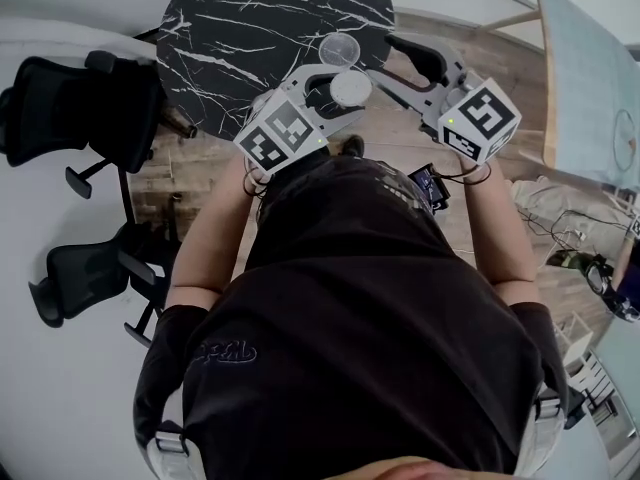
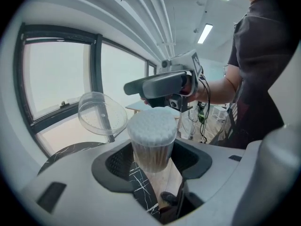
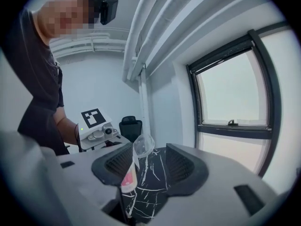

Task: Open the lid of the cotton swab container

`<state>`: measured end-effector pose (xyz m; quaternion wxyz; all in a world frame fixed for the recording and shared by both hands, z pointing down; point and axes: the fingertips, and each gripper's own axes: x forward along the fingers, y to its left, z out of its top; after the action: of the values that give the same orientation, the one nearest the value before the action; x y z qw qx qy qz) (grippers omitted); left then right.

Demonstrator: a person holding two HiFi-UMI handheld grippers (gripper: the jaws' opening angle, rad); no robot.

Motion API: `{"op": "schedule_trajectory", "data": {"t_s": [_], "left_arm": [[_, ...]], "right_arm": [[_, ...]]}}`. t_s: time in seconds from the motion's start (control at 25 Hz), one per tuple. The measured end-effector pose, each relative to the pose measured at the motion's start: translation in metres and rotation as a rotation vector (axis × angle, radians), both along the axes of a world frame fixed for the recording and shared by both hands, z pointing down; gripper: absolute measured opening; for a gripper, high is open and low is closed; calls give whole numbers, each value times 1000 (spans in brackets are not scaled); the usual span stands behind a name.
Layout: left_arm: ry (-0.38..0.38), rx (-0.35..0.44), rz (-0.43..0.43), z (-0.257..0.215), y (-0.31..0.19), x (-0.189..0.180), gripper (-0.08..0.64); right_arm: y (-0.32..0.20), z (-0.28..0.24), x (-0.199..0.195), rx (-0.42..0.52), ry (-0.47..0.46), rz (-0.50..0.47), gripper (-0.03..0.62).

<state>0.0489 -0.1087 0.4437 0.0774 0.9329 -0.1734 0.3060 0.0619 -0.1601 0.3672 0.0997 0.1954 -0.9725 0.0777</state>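
Steep look down over a person's dark shirt at two hand-held grippers raised above a round black marble table. In the left gripper, pinched between both pads and lifted clear of the table, the cotton swab container: a clear cylinder packed with white swab tips, long axis roughly upright. Already swung open on its hinge, the clear lid, standing off the container's far rim and not covering the swabs. To the right, the right gripper, jaws spread and gripping nothing, tips just beside container and lid, the only free tool near them.

Judged from this: opening done or nearly so. Lid and container to the left of the right gripper, so any further nudge leftward and away, any withdrawal rightward.

Only in the left gripper view: the full bed of swab tips, the lid tilted back at the container's left, the right gripper hovering just behind and above.

Only in the right gripper view: a pink label low on the container, close against the left-hand pad, with the lid rising in the gap between the spread jaws; touching or not, impossible to tell.

Only from the head view: both grippers together over the table's near right edge
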Motion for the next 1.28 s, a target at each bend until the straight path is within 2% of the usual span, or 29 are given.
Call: {"op": "schedule_trajectory", "data": {"t_s": [0.2,0.4,0.56,0.96,1.28], "left_arm": [[21,26,-95,2,-12,-11,256],[67,75,-185,-8,-22,-17,256],[97,84,-232,-10,-25,-20,258],[130,78,-310,-10,-22,-33,257],[133,79,-306,-10,-25,-32,257]], "right_arm": [[0,14,7,17,-5,99,179],[7,26,10,21,-13,132,104],[11,36,13,19,-8,152,57],[27,53,14,-17,-8,154,23],[27,55,11,-25,-15,165,23]]}}
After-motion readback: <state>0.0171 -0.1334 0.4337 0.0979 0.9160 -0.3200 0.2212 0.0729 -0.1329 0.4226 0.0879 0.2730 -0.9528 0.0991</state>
